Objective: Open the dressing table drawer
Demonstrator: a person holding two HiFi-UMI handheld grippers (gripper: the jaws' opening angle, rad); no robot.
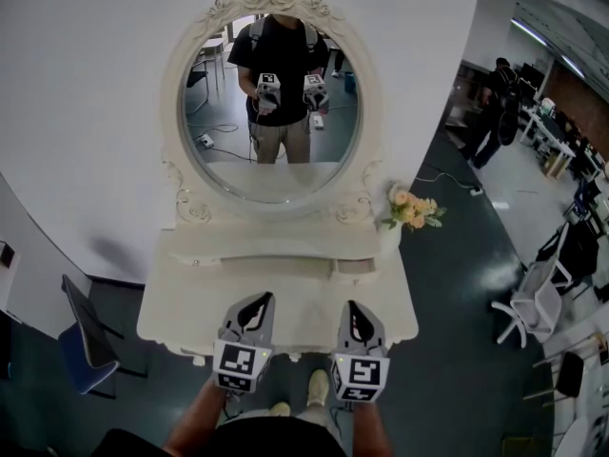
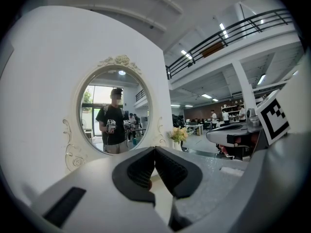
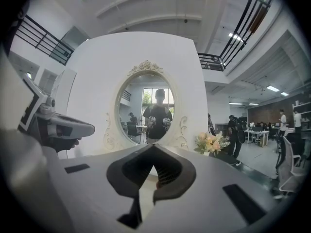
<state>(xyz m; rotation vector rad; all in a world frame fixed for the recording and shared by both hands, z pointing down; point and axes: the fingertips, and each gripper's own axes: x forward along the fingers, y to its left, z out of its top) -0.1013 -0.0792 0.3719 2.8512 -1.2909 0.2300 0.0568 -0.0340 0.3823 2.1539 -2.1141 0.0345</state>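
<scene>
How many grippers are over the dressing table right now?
2. The left gripper is over the front of the dressing table, left of centre; the right gripper beside it, right of centre. Both shut and empty.

Left gripper (image 1: 257, 305), right gripper (image 1: 354, 312) side by side, near level, jaws together, empty.

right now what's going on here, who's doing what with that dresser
A person stands facing a white dressing table with an oval mirror, holding a gripper in each hand. The left gripper and right gripper are held out near the table's front edge, side by side, both with jaws closed on nothing and touching nothing. What looks like a small drawer below the mirror appears shut, so opening has not begun. A bunch of flowers stands at the table's right end.
</scene>
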